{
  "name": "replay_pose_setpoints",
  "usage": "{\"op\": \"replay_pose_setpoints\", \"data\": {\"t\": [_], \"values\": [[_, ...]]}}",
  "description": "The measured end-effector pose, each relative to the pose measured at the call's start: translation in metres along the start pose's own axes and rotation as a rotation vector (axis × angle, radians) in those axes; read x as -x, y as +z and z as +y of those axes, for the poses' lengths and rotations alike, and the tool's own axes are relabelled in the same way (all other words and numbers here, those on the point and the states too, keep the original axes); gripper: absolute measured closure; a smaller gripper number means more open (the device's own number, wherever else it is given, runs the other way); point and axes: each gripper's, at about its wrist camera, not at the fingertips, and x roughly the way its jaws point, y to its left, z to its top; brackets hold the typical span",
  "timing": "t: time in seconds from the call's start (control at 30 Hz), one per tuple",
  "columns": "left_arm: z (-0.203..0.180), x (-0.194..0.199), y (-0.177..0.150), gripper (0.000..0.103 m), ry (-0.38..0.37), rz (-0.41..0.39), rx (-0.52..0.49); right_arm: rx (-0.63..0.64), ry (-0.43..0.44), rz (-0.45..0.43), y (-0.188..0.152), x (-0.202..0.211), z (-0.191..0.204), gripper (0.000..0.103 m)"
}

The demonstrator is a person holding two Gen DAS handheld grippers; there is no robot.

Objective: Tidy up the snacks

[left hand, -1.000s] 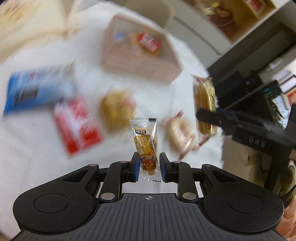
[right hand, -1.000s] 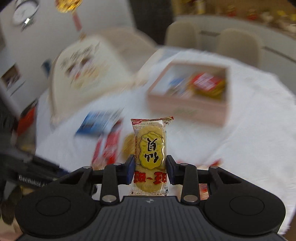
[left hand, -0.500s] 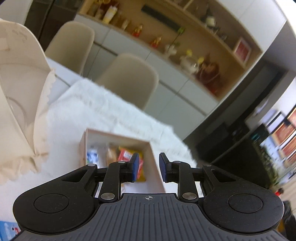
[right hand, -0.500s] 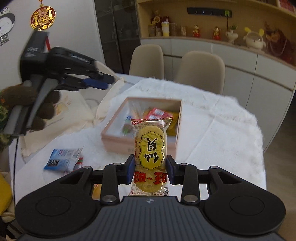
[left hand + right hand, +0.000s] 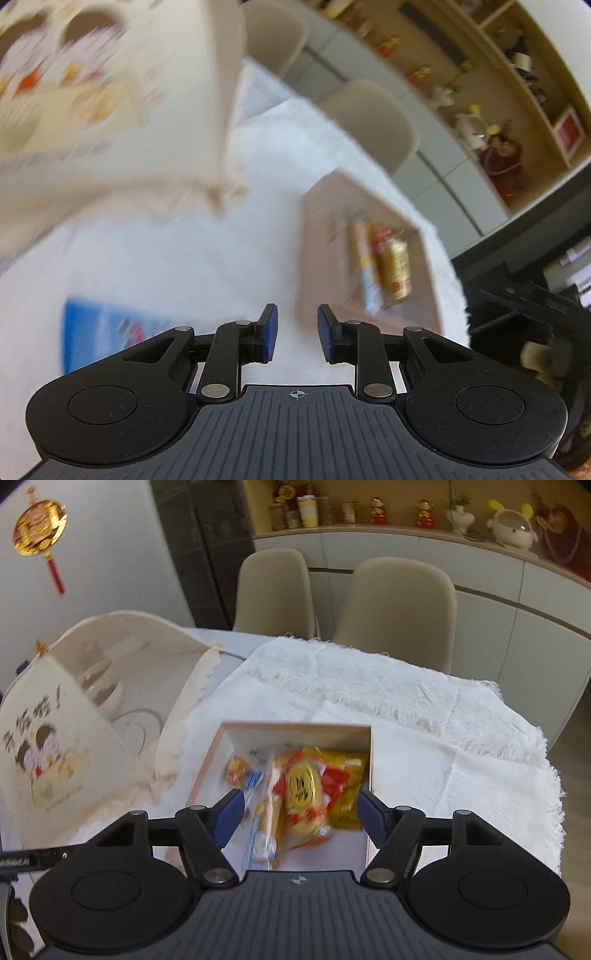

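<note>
While the cloth (image 5: 424,716) lay across the table, the box (image 5: 295,728) held the cracker (image 5: 303,808) at six o'clock — right gripper (image 5: 299,812) just opening, cracker loose; left gripper (image 5: 297,334) slightly apart, empty.

Cream food cover (image 5: 55,746), far left: large Chinese characters ending in "!" above a cartoon; not clearly legible. Yellow snack packet (image 5: 303,797) in wooden box (image 5: 295,728): blurred red characters, unreadable.
</note>
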Motion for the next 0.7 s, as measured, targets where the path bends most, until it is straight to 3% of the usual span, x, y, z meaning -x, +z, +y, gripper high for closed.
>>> {"op": "replay_pose_setpoints", "data": {"t": [0.13, 0.23, 0.3, 0.37, 0.47, 0.53, 0.63, 0.7], "values": [[0.02, 0.012, -0.021, 0.076, 0.066, -0.025, -0.026, 0.122, -0.022, -0.057, -0.048, 0.03, 0.011, 0.032], [0.033, 0.022, -0.013, 0.076, 0.134, -0.076, -0.007, 0.19, -0.047, -0.107, -0.086, 0.053, 0.018, 0.021], [0.039, 0.027, -0.005, 0.076, 0.175, -0.099, 0.05, 0.189, -0.046, -0.146, -0.109, 0.063, 0.019, 0.021], [0.031, 0.029, -0.005, 0.076, 0.141, -0.058, 0.077, 0.186, -0.043, -0.161, -0.128, 0.07, 0.02, 0.021], [-0.008, 0.014, -0.022, 0.076, 0.04, 0.062, 0.0, 0.185, -0.018, -0.101, -0.146, 0.073, 0.019, 0.021], [-0.033, 0.0, -0.043, 0.076, 0.011, 0.139, -0.052, 0.17, -0.026, -0.07, -0.158, 0.071, 0.016, 0.021], [-0.063, -0.025, -0.072, 0.075, 0.055, 0.226, -0.114, 0.159, -0.064, -0.045, -0.173, 0.071, 0.011, 0.021], [-0.079, -0.033, -0.083, 0.076, 0.126, 0.193, -0.179, 0.154, -0.08, -0.035, -0.181, 0.074, 0.008, 0.021]]}}
